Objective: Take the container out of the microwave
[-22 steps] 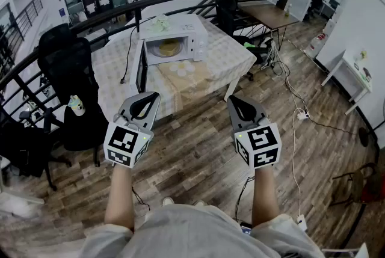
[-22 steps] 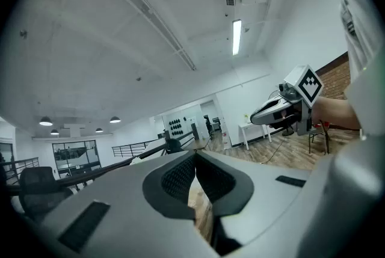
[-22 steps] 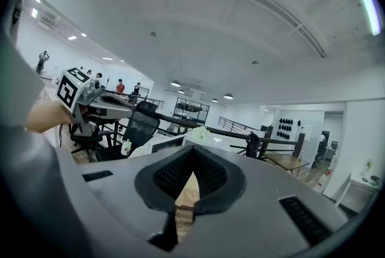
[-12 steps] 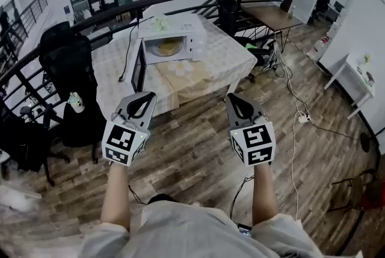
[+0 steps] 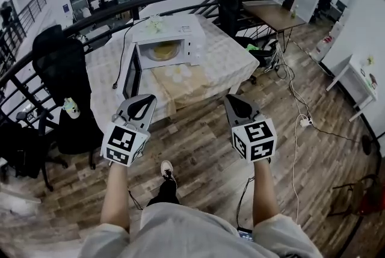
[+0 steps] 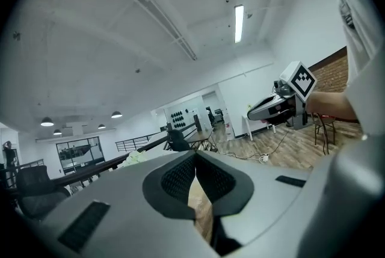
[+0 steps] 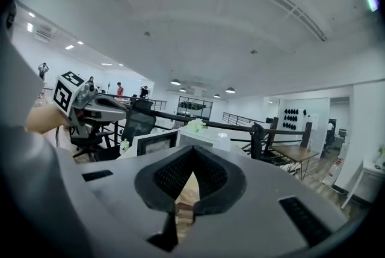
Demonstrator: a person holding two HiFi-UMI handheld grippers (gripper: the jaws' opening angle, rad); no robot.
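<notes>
Two grippers out in front of me, both closed tight with nothing between the pads, over the floor [image 5: 198, 148] and well short of the table [image 5: 231, 61]. Far left: an office chair [image 5: 57, 64] stands just beside the table's left edge. If I come in from that side I could clip it and throw off my line. Next, the microwave's power cord [image 5: 120, 64] hangs down off the left edge, so a low sweep might snag it and drag the oven. The door [image 5: 132, 75] is swung wide open toward the near-left corner, right ahead of my left gripper [image 5: 146, 97]. A straight push with that hand would likely knock the door, or shove it part-way closed. The microwave [image 5: 180, 31] sits toward the table's far edge, and the container [image 5: 163, 51], a yellowish round shape, is inside the open cavity. With jaws shut I would only nudge it deeper, so they must part before I reach it. Its wall and weight I cannot judge from here. A poor pinch on the rim could tip it on the way out. My right gripper [image 5: 231, 99] has the clearer path along the near edge. Far right, cables [image 5: 295, 124] trail across the floor, a trip risk if I sidestep that way.
</notes>
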